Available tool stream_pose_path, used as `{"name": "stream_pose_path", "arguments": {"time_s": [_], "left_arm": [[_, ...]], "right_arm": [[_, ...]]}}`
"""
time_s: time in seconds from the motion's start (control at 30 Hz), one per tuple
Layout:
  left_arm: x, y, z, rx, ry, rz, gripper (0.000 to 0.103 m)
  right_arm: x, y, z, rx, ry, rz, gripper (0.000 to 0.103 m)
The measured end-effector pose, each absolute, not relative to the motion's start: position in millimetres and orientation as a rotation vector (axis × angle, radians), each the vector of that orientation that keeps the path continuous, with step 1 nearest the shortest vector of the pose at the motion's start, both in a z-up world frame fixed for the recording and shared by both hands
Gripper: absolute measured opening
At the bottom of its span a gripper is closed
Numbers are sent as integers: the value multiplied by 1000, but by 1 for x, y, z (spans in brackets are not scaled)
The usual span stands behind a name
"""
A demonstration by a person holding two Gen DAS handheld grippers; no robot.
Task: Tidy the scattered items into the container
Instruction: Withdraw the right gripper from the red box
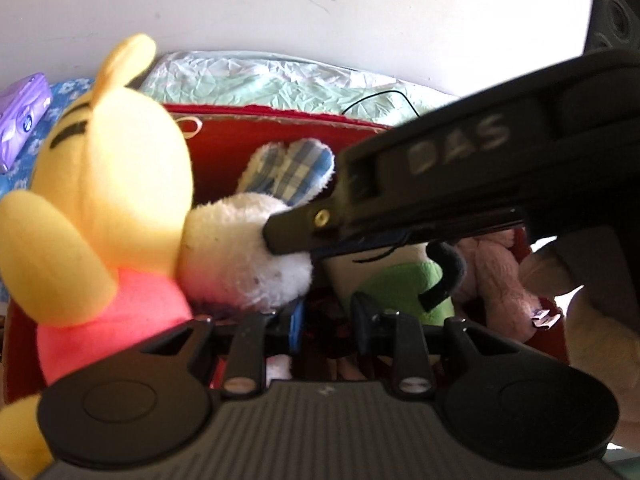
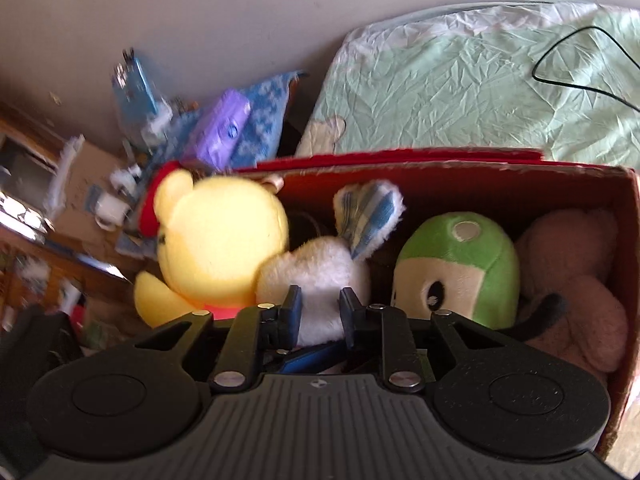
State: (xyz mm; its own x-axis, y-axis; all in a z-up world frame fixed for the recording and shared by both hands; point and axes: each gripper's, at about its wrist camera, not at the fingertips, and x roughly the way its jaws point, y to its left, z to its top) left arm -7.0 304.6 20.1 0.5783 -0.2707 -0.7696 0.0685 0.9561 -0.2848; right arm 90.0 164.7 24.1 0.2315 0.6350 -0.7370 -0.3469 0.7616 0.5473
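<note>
Right gripper (image 2: 319,316) had its jaws set around the white bunny plush (image 2: 316,276), pads at both sides of the soft body — looked like a grip, though how firm I couldn't tell. Left gripper (image 1: 326,322) sat low at the near edge of the red box (image 2: 480,178), jaws parted with nothing clearly between them, so released as far as I could see. In the left wrist view the right gripper's finger crossed over and pressed into the bunny's white fur.

Bunny was inside the box, wedged between the yellow bear plush (image 2: 218,248) on one side and the green plush (image 2: 460,268) on the other; a pink plush (image 2: 576,280) filled the far corner. Bear sat at the box's end, leaning against the bunny, whether fully inside I couldn't tell.

Risks, as judgement: box looked packed, so opening the jaws could let the bunny spring back up and ride over the rim. Pulling out sideways might drag the bear — tall and top-heavy looking — out of the box. Fur could also snag on the pads on withdrawal. Two grippers were close together, so a bump between them was possible
</note>
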Motion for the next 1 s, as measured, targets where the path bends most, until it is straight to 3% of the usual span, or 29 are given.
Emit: {"name": "stream_pose_path", "arguments": {"time_s": [0.33, 0.5, 0.7, 0.83, 1.0], "left_arm": [[-15, 304, 22, -210, 949, -206, 29], [-9, 306, 23, -209, 963, -197, 29], [6, 270, 18, -135, 970, -131, 27], [12, 267, 12, -133, 968, -86, 27], [17, 267, 14, -166, 980, -48, 29]], "right_arm": [[76, 121, 26, 441, 1118, 633, 30], [79, 109, 15, 439, 1128, 599, 0], [81, 101, 12, 442, 1151, 638, 0], [79, 95, 19, 452, 1137, 691, 17], [79, 70, 33, 517, 1106, 773, 19]]}}
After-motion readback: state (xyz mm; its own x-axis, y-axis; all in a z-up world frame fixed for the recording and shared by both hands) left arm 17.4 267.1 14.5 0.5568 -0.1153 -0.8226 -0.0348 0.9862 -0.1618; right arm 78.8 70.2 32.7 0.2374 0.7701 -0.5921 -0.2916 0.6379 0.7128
